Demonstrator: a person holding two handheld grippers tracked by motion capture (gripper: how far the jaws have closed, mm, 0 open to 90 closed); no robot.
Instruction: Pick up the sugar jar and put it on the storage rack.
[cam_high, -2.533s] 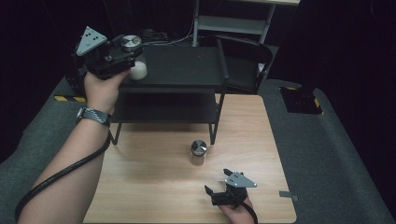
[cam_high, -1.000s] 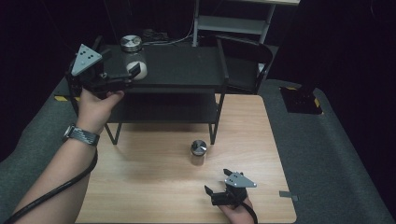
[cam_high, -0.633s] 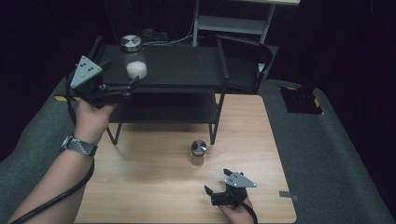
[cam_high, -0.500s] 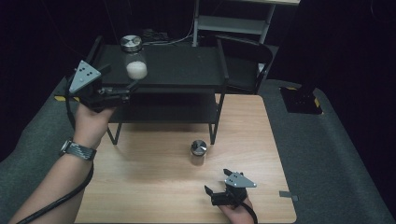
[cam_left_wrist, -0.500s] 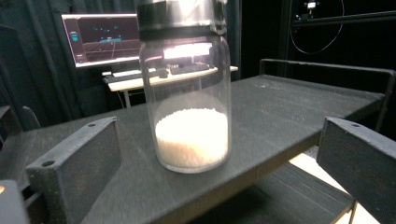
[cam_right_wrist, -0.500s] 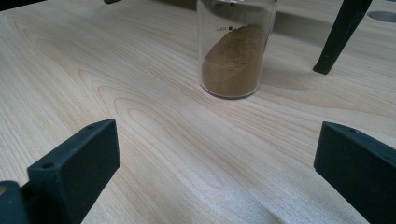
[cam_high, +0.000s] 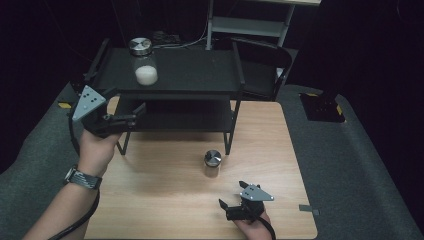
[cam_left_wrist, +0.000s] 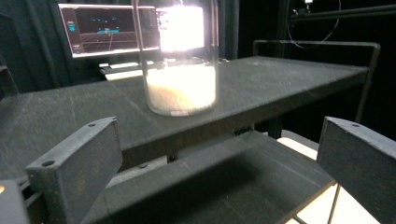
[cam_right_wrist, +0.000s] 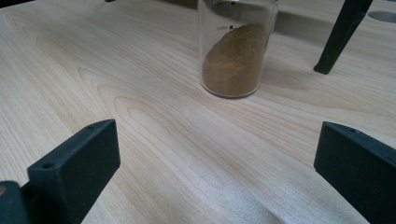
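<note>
A glass jar of white powder (cam_high: 143, 64) with a metal lid stands upright on the left of the black rack's top shelf (cam_high: 200, 70). My left gripper (cam_high: 136, 113) hangs open in front of and below it, level with the lower shelf, touching nothing. In the left gripper view the white powder jar (cam_left_wrist: 181, 79) stands beyond the wide-apart jaws of my left gripper (cam_left_wrist: 219, 154). A smaller jar of brown powder (cam_high: 212, 164) stands on the wooden table (cam_high: 165, 210). My right gripper (cam_high: 230, 194) rests open near the table's front edge. The brown powder jar (cam_right_wrist: 236, 51) is ahead of my right gripper (cam_right_wrist: 217, 154).
The rack's legs (cam_high: 229, 135) stand on the table just behind the brown jar. A chair (cam_high: 265, 65) and a grey shelf unit (cam_high: 250, 22) are behind the rack. A lit monitor (cam_left_wrist: 107, 28) glows far off. Grey matting (cam_high: 360, 165) surrounds the table.
My left gripper let go of the white powder jar on the top shelf, then drew back and down toward the person. The right gripper has stayed put.
</note>
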